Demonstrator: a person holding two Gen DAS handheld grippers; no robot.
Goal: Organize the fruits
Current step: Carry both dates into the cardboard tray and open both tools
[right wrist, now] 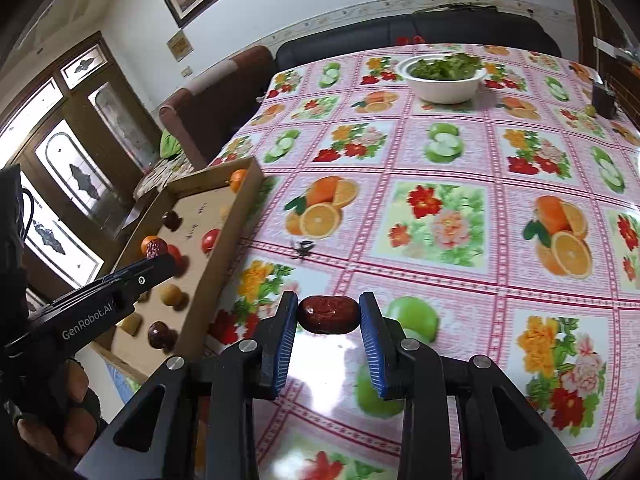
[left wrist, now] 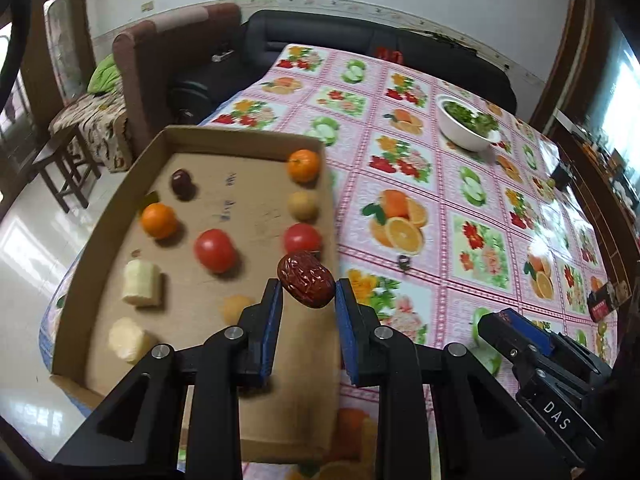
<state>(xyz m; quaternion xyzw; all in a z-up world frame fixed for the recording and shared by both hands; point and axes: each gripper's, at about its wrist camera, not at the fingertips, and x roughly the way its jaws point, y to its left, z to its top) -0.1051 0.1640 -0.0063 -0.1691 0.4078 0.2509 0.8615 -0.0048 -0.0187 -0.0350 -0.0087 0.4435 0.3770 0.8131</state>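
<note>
While a wrinkled red date (left wrist: pixel 306 279) is clamped between the blue pads of the left claw (left wrist: pixel 308 294) above the near right edge of the cardboard tray (left wrist: pixel 120 196), a second, smoother date (right wrist: pixel 328 314) is gripped endwise in the right claw (right wrist: pixel 329 316) over the fruit-patterned tabletop (right wrist: pixel 440 160). Oranges, tomatoes, pale fruit pieces and a dark date are seen lying in the tray.

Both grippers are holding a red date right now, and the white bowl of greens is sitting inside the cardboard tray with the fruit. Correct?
Not quite. The white bowl of greens stands on the tablecloth, well away from the cardboard tray, as both wrist views show. The rest holds: the left gripper and the right gripper each clamp a red date.
</note>
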